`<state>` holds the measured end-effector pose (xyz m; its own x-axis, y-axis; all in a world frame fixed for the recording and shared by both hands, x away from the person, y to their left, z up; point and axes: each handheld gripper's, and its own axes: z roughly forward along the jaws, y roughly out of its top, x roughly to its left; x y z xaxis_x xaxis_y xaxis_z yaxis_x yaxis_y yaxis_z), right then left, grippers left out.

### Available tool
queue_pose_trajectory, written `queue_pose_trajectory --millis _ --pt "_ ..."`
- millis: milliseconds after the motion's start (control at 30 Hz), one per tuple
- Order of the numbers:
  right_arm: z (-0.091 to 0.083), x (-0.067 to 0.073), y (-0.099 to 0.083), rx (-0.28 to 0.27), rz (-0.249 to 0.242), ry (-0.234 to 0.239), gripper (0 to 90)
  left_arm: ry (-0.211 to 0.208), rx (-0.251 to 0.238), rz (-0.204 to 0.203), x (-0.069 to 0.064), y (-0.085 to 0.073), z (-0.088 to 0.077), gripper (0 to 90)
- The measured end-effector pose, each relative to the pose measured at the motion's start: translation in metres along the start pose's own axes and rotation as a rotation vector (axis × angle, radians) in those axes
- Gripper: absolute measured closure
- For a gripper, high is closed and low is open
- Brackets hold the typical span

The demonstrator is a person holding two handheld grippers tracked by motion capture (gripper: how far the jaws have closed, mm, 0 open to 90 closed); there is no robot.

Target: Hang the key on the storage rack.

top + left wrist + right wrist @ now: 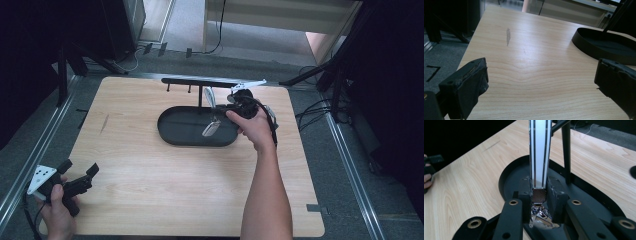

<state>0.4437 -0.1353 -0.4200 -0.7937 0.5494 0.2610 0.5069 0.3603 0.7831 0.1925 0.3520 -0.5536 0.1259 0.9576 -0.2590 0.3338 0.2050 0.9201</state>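
White strap: watch with a white band and dark edge stripes is hanging over the black oval tray, beside the stand.
Right gripper: jaws are clamping tight on the band end near the mesh patch.
Left gripper: jaws are standing wide, holding nothing, near the table edge.
Handling: likely light, flexible, smooth; gripping the band, not the case, seems safest.

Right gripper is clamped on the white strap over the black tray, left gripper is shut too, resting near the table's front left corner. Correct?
Not quite. The left gripper is open: the left gripper view shows its jaws wide apart with bare table between them. The rest stands: the right gripper is shut on the white strap over the black tray.
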Motion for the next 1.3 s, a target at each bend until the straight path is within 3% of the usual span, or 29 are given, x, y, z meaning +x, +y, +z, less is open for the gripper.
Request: queue_pose_trajectory --millis 133,267,433,500,533,567,600,667,800,1300 --pt "0.002 -0.004 -0.001 -0.01 0.026 -0.011 75.6 -0.001 0.001 0.003 0.0 0.0 0.0 0.0" --pt "0.006 -0.008 -0.002 0.001 0.05 -0.045 75.6 -0.001 0.0 0.001 0.0 0.0 0.0 0.0" --pt "0.007 -0.011 -0.002 -0.023 0.086 -0.088 75.3 0.0 0.002 0.005 0.0 0.0 0.0 0.0" --pt "0.009 -0.011 -0.001 -0.021 0.094 -0.134 73.8 0.0 0.001 0.006 0.0 0.0 0.0 0.0" --pt "0.009 -0.011 -0.001 -0.021 0.094 -0.134 73.8 0.0 0.001 0.006 0.0 0.0 0.0 0.0" --pt "0.01 -0.012 -0.001 -0.014 0.095 -0.201 76.1 -0.001 0.001 0.005 0.0 0.0 0.0 0.0" --pt "0.01 -0.012 -0.001 -0.014 0.095 -0.201 76.1 -0.001 0.001 0.005 0.0 0.0 0.0 0.0" --pt "0.007 -0.014 -0.003 -0.021 0.12 -0.245 74.1 -0.001 0.001 0.006 0.0 0.0 0.0 0.0" --pt "0.003 -0.014 -0.006 0.032 0.087 -0.269 69.4 0.0 -0.002 0.003 0.0 0.0 0.0 0.0" --pt "-0.026 -0.024 -0.037 0.048 0.095 -0.352 64.2 0.004 0.001 0.012 -0.001 0.0 0.001 0.0"
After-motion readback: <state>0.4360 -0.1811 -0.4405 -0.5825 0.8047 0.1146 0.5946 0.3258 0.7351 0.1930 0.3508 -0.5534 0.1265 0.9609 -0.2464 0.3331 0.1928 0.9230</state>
